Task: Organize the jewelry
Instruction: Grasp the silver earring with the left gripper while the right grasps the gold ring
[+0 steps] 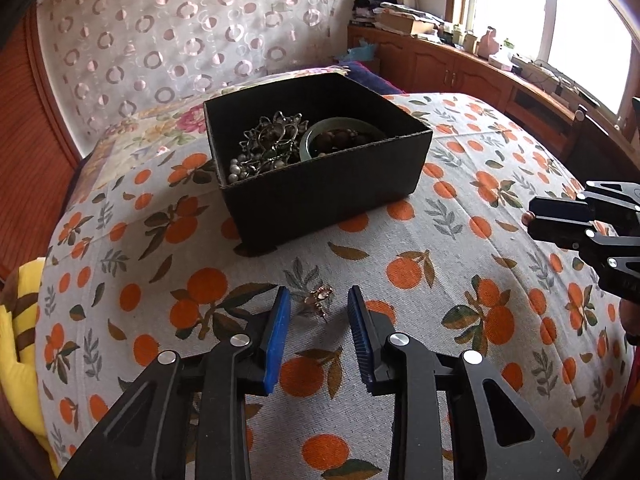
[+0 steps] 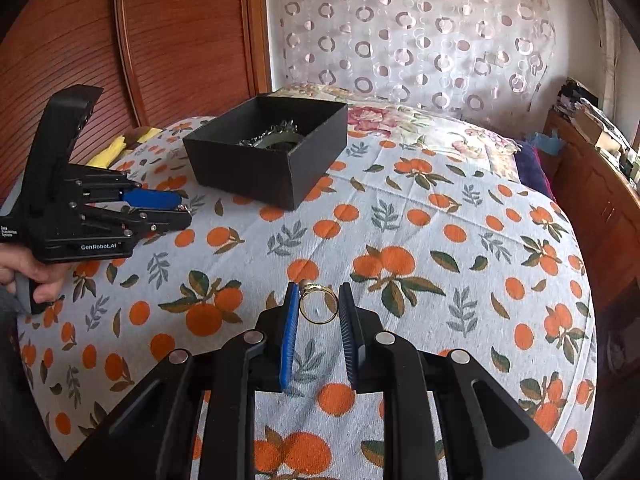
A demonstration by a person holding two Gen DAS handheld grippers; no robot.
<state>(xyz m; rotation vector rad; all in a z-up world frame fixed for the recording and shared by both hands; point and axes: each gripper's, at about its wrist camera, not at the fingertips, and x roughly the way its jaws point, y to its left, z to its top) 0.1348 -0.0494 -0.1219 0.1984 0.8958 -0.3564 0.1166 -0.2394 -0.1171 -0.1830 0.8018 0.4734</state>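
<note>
A black open box (image 1: 320, 184) stands on the orange-print cloth, holding a silver chain necklace (image 1: 272, 140), pearls and a green bangle (image 1: 340, 136); the box also shows in the right wrist view (image 2: 264, 168). A small rose-gold brooch (image 1: 318, 298) lies on the cloth between the open fingers of my left gripper (image 1: 319, 300). My left gripper also shows in the right wrist view (image 2: 182, 212). My right gripper (image 2: 319, 294) holds a gold ring (image 2: 319, 306) between its pads, above the cloth. It appears at the right edge of the left wrist view (image 1: 532, 220).
The orange-print cloth (image 2: 440, 240) covers a bed. A yellow plush toy (image 1: 20, 320) lies at the left edge. A wooden cabinet (image 1: 460, 68) with clutter runs along the right under a window. A patterned curtain (image 2: 420, 32) hangs behind.
</note>
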